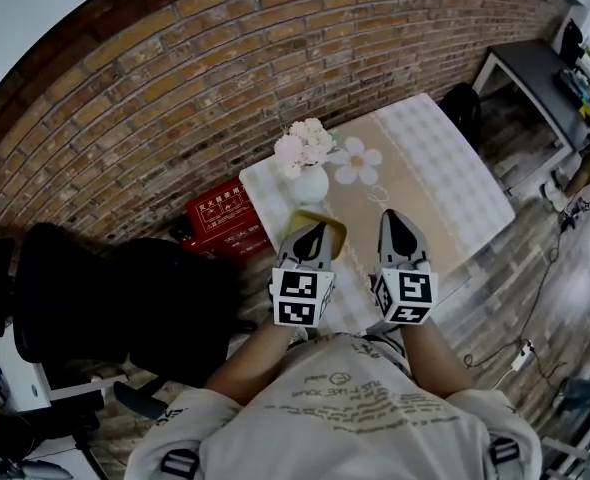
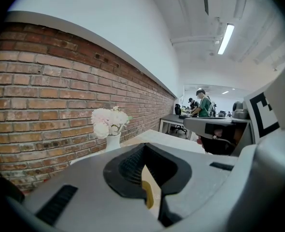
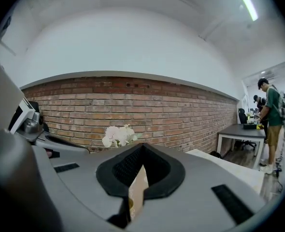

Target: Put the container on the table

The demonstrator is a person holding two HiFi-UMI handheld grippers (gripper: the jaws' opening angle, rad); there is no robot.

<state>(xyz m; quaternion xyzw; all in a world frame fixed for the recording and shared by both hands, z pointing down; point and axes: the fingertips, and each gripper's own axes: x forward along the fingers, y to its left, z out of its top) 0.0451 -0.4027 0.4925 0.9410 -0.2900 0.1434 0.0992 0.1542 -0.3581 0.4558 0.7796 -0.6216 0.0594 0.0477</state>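
Note:
In the head view both grippers are held side by side over the near edge of the table [image 1: 445, 168]. My left gripper [image 1: 315, 230] is shut on the thin wall of a yellowish container [image 1: 327, 224], which shows at its tip. The left gripper view has that cream-yellow edge [image 2: 148, 185] pinched between the pads. My right gripper [image 1: 395, 218] is shut on a thin tan piece [image 3: 137, 185] with faint print. The head view does not show what that piece belongs to.
A white vase of pale flowers [image 1: 307, 163] stands at the table's far-left corner by the brick wall, with a flower-shaped mat [image 1: 360, 160] beside it. A red box [image 1: 223, 213] and a black chair [image 1: 105, 288] are at the left. A dark desk [image 1: 535, 68] and a person [image 3: 273, 120] are at the right.

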